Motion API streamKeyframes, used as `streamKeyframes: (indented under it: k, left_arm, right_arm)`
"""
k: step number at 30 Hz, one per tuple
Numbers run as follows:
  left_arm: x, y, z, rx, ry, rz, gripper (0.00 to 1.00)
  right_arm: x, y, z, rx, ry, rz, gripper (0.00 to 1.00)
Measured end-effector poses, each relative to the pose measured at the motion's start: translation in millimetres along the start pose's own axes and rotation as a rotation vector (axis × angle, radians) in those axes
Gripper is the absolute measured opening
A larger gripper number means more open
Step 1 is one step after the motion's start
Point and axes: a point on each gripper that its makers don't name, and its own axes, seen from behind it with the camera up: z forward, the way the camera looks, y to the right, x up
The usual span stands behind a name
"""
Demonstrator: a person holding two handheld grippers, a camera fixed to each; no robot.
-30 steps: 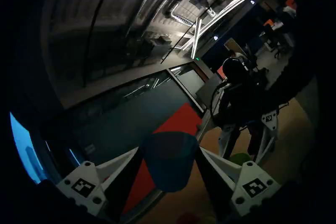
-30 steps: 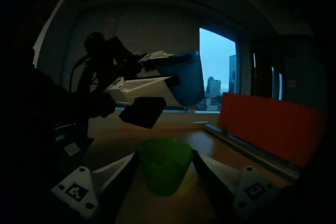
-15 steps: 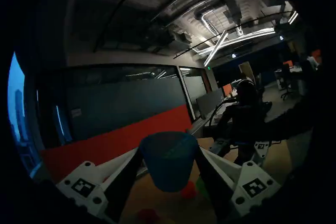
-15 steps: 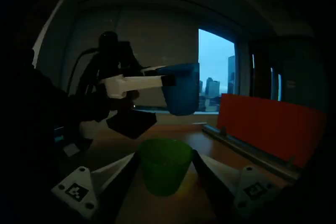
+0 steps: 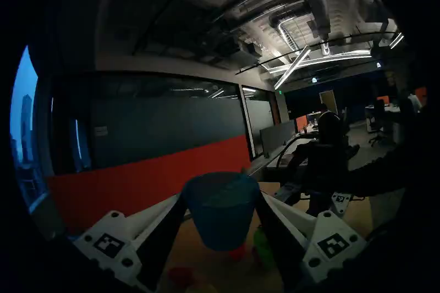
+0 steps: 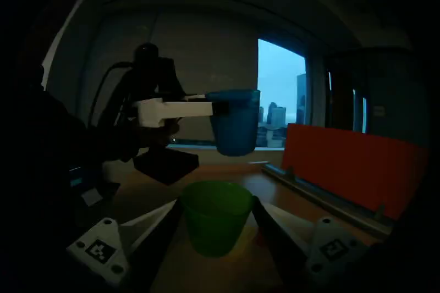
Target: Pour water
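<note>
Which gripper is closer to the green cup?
Right. The right gripper has the green cup clamped between its fingers; the left gripper holds a blue cup higher up, apart from it.

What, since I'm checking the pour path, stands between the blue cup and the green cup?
Nothing visible does. In the right gripper view, open air separates the upright blue plastic cup from the green plastic cup lower in the frame.
</note>
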Motion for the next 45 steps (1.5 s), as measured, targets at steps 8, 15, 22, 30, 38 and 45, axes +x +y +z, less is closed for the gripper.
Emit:
streamKeyframes:
  k: [8, 15, 22, 30, 38, 45]
  left_arm:
    - [-13, -10.3, -0.2, 0.044, -0.028, -0.031, 0.85]
    - [-23, -12.1, -4.6, 0.066, -0.044, -0.016, 0.85]
    - [-33, -17.5, -10.0, 0.082, -0.057, -0.058, 0.85]
    - [-58, -17.7, -18.3, 0.091, -0.097, -0.082, 0.85]
    - [-91, -13.3, -26.5, 0.099, -0.15, -0.099, 0.86]
    - [-119, -4.6, -33.0, 0.088, -0.194, -0.106, 0.86]
  right_arm:
    - [-3, 2, -0.6, -0.012, 0.001, 0.003, 1.0]
    - [-4, 3, -0.3, -0.019, 0.002, 0.01, 1.0]
    - [-7, 2, 0.4, -0.023, -0.002, 0.016, 1.0]
    - [-16, 3, -1.5, -0.041, -0.024, 0.03, 1.0]
    - [-33, 7, -9.1, -0.066, -0.066, 0.054, 1.0]
    - [-51, 5, -16.3, -0.072, -0.115, 0.066, 1.0]
